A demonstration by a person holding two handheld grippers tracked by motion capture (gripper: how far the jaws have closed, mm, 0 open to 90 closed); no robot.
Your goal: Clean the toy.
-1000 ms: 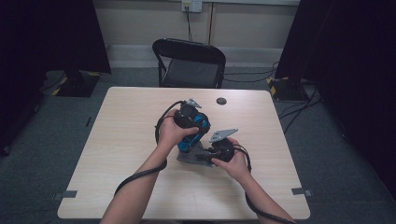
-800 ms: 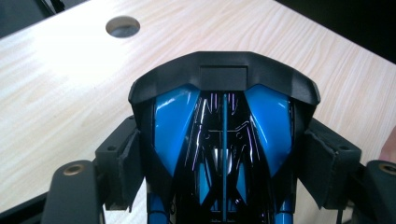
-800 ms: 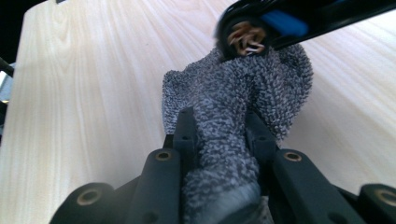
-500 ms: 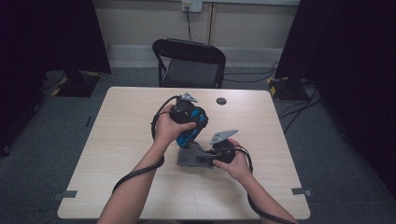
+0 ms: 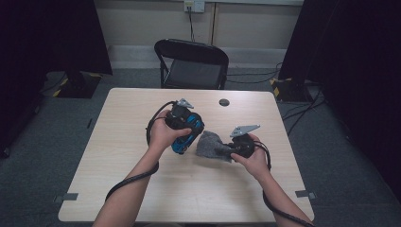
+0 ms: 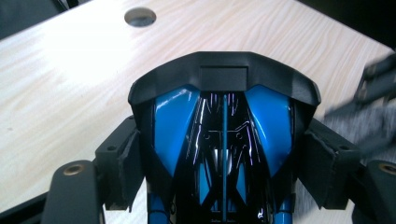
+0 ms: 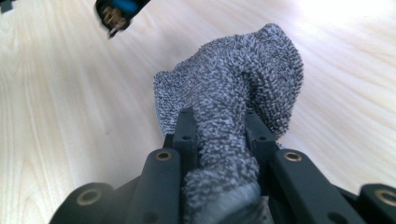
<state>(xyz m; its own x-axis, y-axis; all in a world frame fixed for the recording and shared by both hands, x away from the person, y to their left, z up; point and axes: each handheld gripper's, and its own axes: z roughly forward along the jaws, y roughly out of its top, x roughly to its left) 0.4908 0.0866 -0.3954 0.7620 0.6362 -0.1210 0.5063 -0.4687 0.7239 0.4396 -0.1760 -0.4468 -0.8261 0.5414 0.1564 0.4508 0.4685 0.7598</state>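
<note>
Left gripper [image 6: 223, 154] spread wide, pads pressed on both flanks of 1 blue-and-black toy car [image 6: 223, 135], car held clear above the desk [image 6: 70, 70]. In the high view, same left gripper [image 5: 184, 124] at desk centre, slightly left, gripped by the left hand [image 5: 163, 135], car [image 5: 185, 137] angled down toward the near side. Right gripper [image 7: 219, 135] closed to a narrow gap, pinching a bunched fold of 1 grey terry cloth [image 7: 243, 88], the rest of the cloth rising in a hump beyond the jaws and resting on the desk. In the high view, right gripper [image 5: 227, 151] just right of centre, held by the right hand [image 5: 255, 158], cloth [image 5: 210, 145] lying between the 2 grippers, just beside the car; touching or apart, cannot tell. 1 dark round hole [image 5: 224, 102] in the desk toward the far edge. 1 black folding chair [image 5: 191, 64] beyond the far side of the desk [image 5: 118, 189]. Counted: 2 grippers, 1 car, 1 cloth, 1 chair.
</note>
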